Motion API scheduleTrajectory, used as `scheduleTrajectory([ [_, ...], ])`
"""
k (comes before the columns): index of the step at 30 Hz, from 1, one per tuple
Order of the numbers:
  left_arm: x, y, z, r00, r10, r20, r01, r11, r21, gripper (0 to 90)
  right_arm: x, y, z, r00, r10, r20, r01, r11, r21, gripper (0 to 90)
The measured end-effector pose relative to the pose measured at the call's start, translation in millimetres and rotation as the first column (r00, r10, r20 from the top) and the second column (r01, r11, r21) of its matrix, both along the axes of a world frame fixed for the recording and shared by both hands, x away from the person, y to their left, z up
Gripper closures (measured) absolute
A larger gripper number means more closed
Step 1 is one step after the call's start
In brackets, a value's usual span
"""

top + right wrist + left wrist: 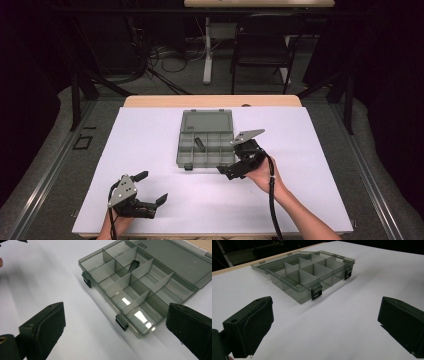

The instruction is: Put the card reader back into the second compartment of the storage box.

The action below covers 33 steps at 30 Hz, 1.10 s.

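Your right gripper (234, 169) sits wide open and holds nothing, just beside the open grey box (206, 141). Your left gripper (150, 191) is wide open and empty too.

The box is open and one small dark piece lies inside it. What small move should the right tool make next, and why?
Probably draw the right tool a little further back from the organizer box. Its jaws stand open with nothing between them, and the small dark piece already lies in a middle compartment, so that placing looks done. The lid lies open flat behind, so closing it may follow.
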<state>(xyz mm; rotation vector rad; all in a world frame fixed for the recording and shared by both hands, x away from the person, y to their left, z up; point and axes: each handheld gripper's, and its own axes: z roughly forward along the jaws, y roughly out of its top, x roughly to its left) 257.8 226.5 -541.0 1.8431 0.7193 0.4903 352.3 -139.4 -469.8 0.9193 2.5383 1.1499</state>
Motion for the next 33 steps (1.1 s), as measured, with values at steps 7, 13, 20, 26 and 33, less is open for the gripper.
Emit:
scheduleTrajectory([
  [7, 0.0, 0.0, 0.0, 1.0000, -0.001, -0.001, 0.001, 1.0000, 0.003, 0.4, -10.4, -15.0, -3.8, 0.9999, -0.015, 0.003, 0.015, 0.9999, 0.006, 0.9],
  [13, 0.1, -0.3, -0.3, 1.0000, -0.001, -0.001, 0.001, 1.0000, 0.000, 0.4, -19.1, -27.5, -8.8, 0.9999, -0.015, -0.006, 0.016, 0.9998, 0.009, 0.8],
  [20, 0.4, -0.4, -0.5, 1.0000, 0.004, -0.001, -0.004, 1.0000, -0.002, 0.4, -29.0, -37.3, -14.5, 0.9999, -0.014, 0.000, 0.014, 0.9999, -0.003, 0.9],
  [26, 0.6, -0.2, -0.6, 1.0000, 0.004, -0.001, -0.004, 1.0000, -0.001, 0.4, -37.0, -46.3, -17.9, 0.9998, -0.017, 0.007, 0.017, 0.9997, -0.017, 1.0],
  [33, 0.5, 0.2, -0.5, 1.0000, 0.005, 0.000, -0.005, 1.0000, 0.001, 0.4, -47.2, -58.2, -23.3, 0.9993, -0.036, 0.014, 0.036, 0.9991, -0.022, 1.0],
])
